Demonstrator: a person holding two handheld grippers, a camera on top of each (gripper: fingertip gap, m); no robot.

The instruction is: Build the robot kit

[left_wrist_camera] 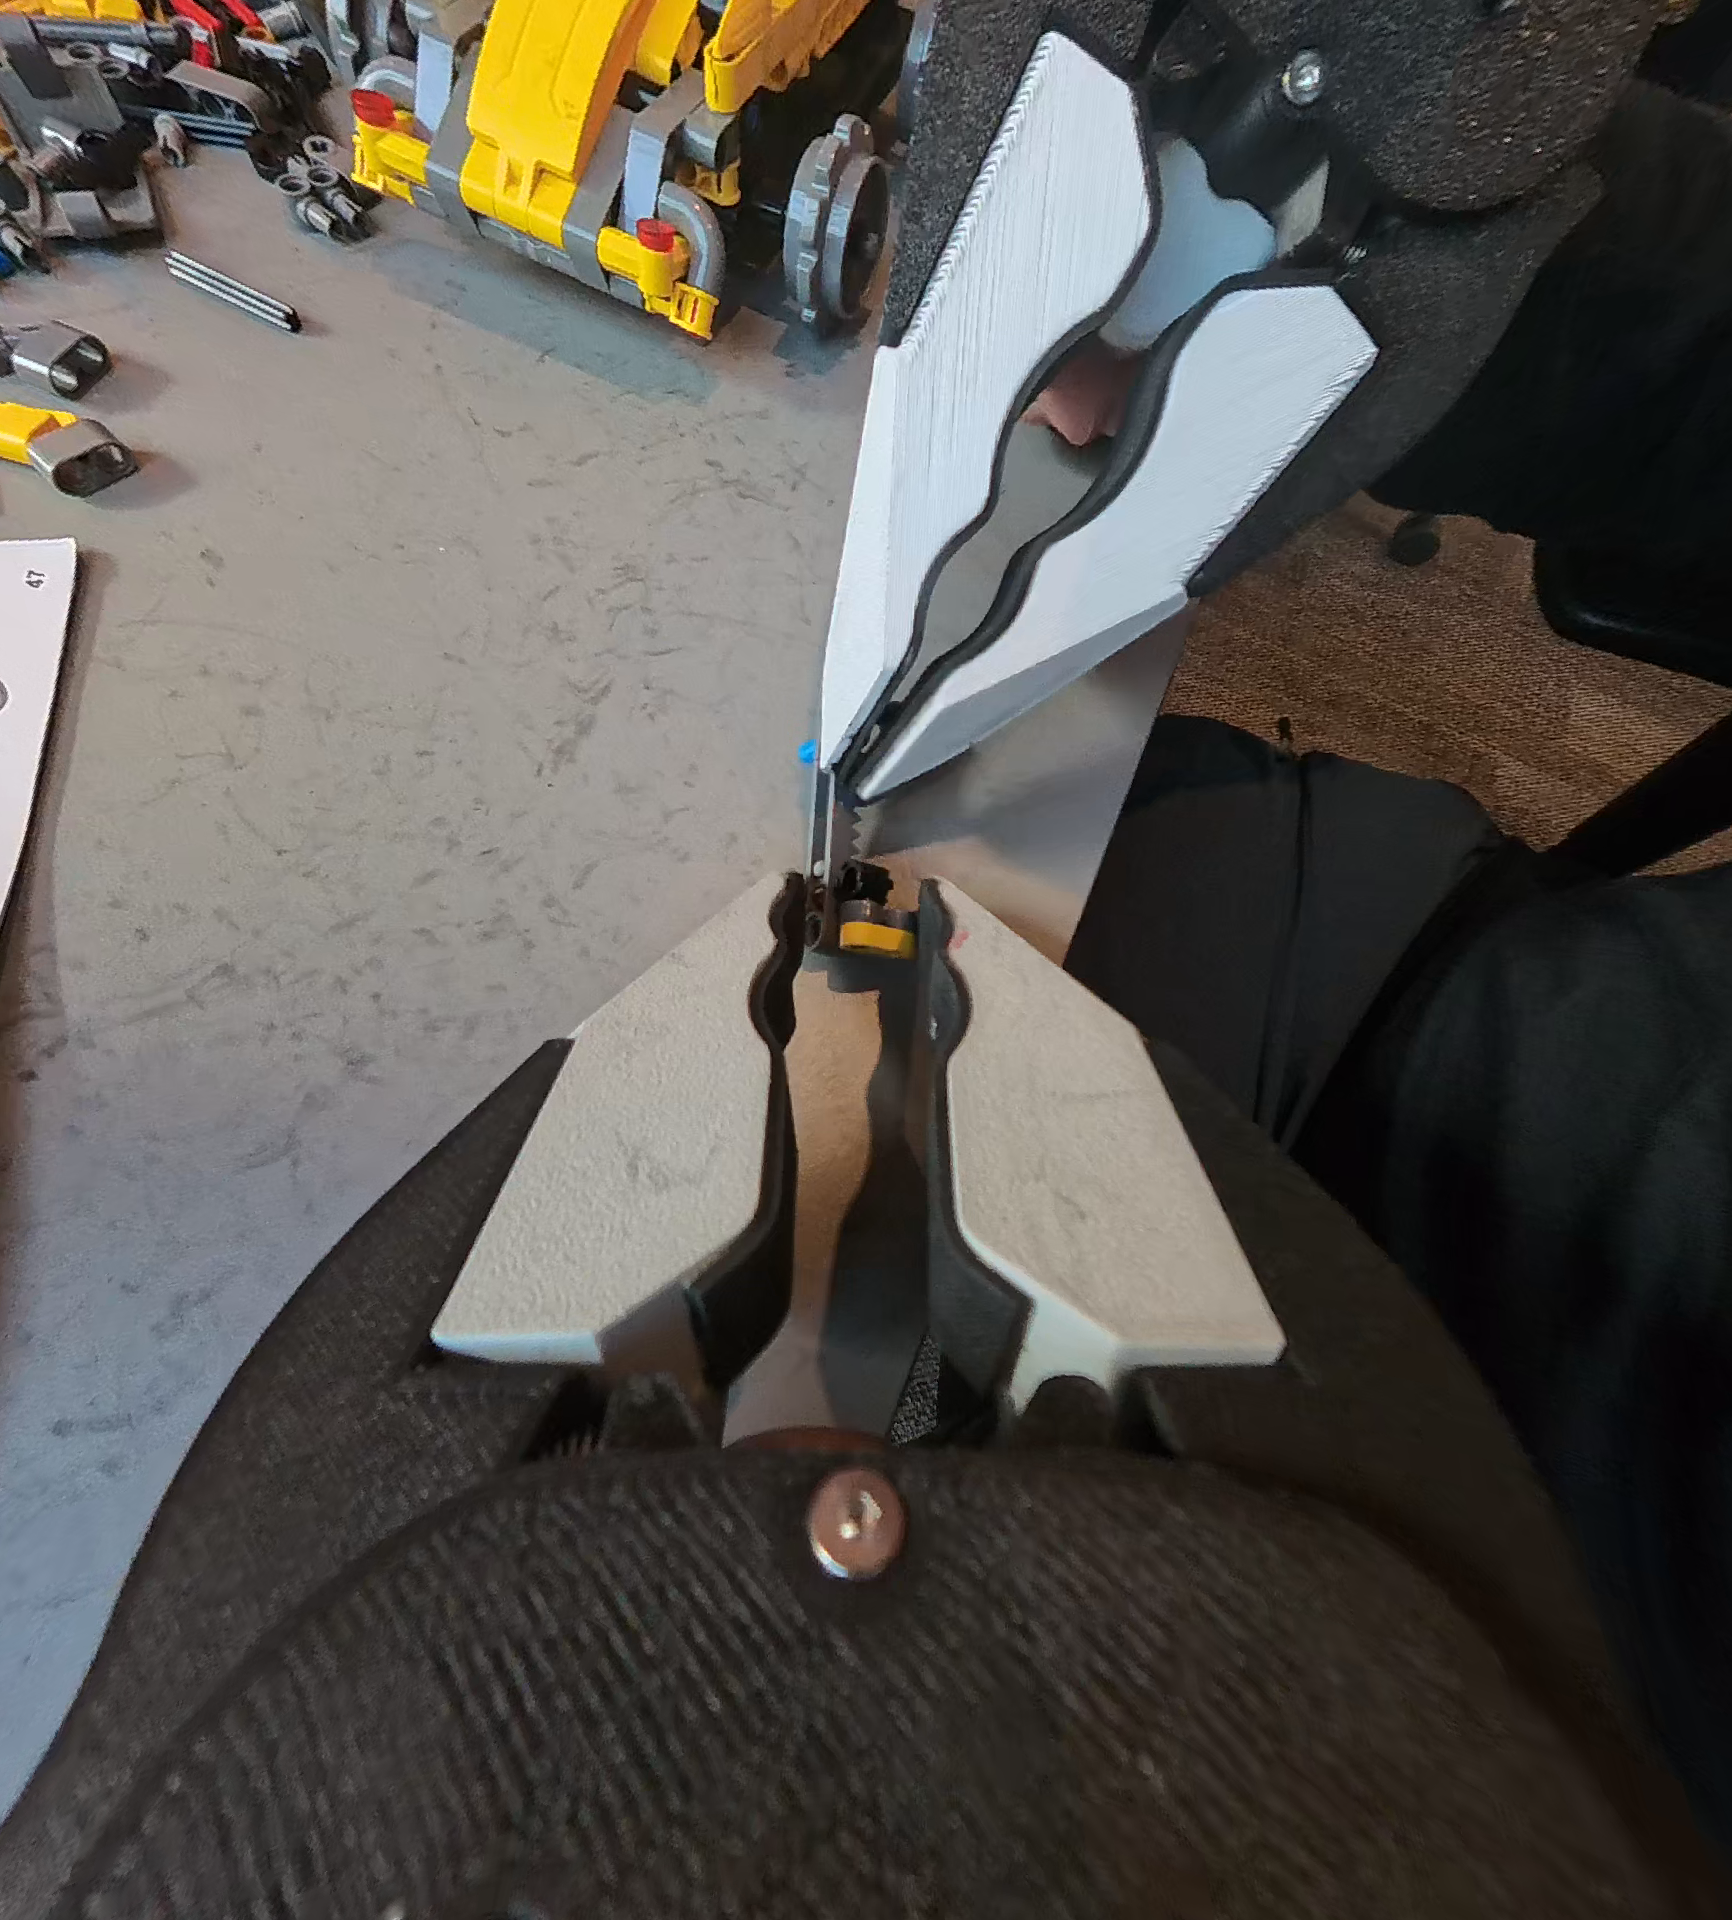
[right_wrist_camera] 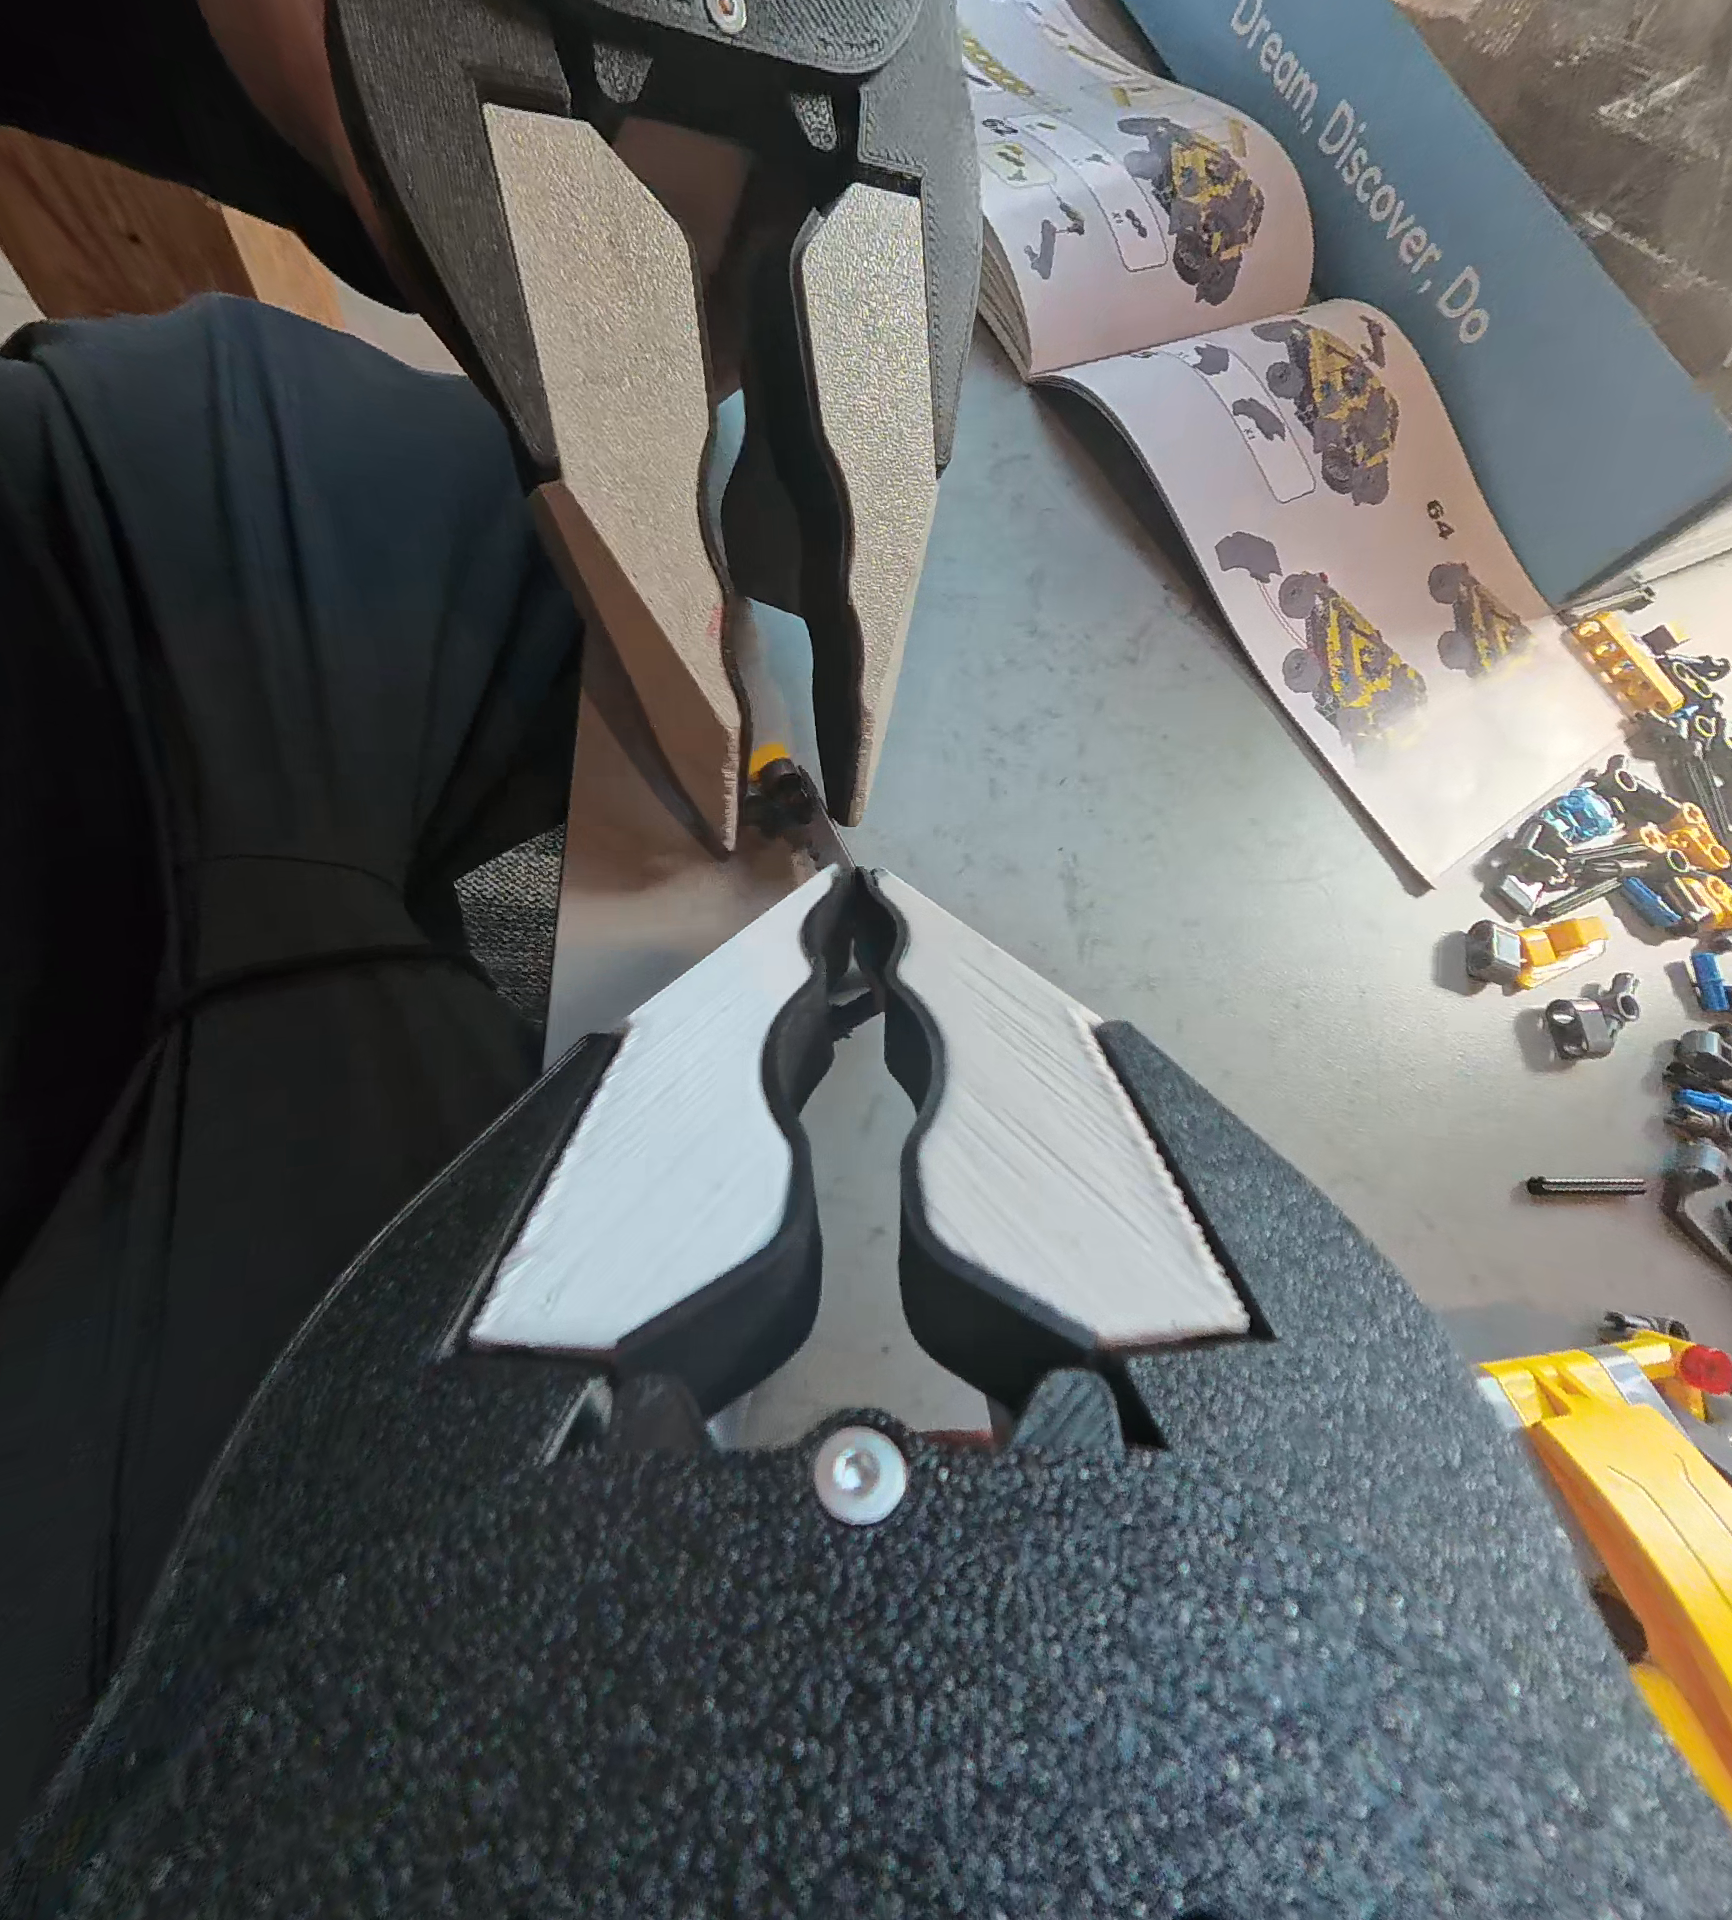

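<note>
Your left gripper (left_wrist_camera: 857,920) pinches the small yellow-and-black piece (left_wrist_camera: 872,925), and your right gripper (left_wrist_camera: 846,779) squeezes the thin toothed gray bar (left_wrist_camera: 822,831) standing straight up from it.

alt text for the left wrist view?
The left gripper pinches a small yellow-and-black brick assembly tip to tip with the right gripper, which clamps a toothed grey rack piece over a grey table.

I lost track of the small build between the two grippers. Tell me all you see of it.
The small assembly is a thin grey toothed bar joined to black connectors and a yellow piece, plastic by its look. It hangs above the grey table's edge. The left gripper pinches its yellow-black end; the right gripper clamps the bar's other end.
</note>
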